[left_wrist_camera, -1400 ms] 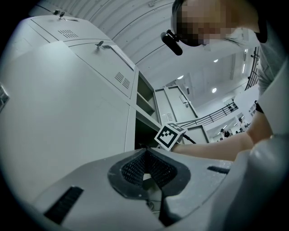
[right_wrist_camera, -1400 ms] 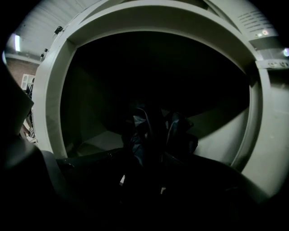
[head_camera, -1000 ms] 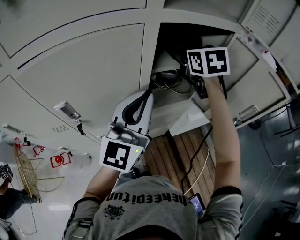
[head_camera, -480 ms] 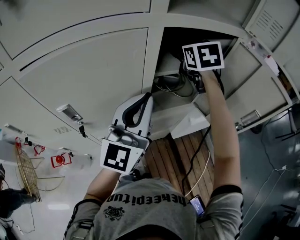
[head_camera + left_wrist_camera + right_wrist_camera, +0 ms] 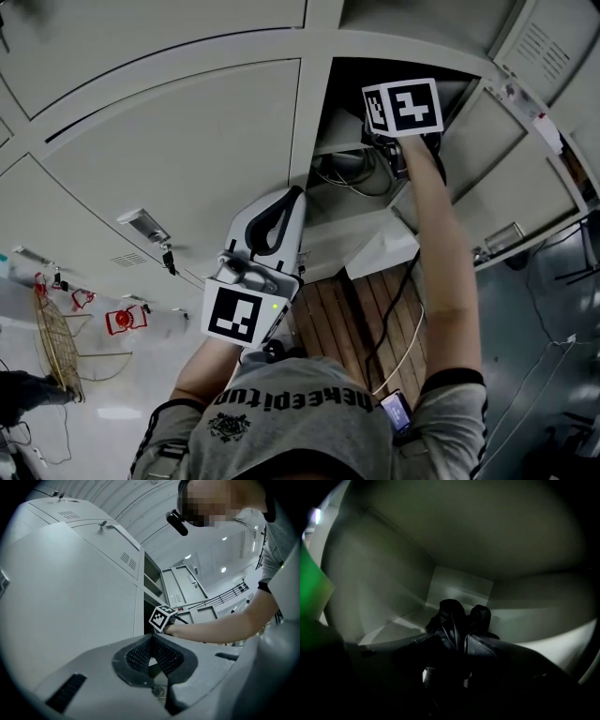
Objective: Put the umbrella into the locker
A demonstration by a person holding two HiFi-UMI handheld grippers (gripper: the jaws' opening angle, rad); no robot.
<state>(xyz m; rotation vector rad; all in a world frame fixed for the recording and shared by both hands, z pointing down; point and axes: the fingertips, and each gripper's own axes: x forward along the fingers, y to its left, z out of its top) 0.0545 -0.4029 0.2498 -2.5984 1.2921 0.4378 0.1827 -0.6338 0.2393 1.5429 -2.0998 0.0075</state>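
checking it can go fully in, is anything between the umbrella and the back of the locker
Nothing visible does. The umbrella, between the right gripper's jaws, is already inside the open locker. The shelf and back wall ahead of it look bare, though the lower corners are too dark to tell.

Head view: soft, even light is washing over my locker (image 5: pixel 187 150); its open bay is sinking into shadow; edges are bowing.
Left gripper view: ceiling lamps (image 5: pixel 224 569) are glaring.
Right gripper view: I am peering into gloom; the umbrella (image 5: pixel 452 620) is showing only faint sheen; green glow is bleeding in left.
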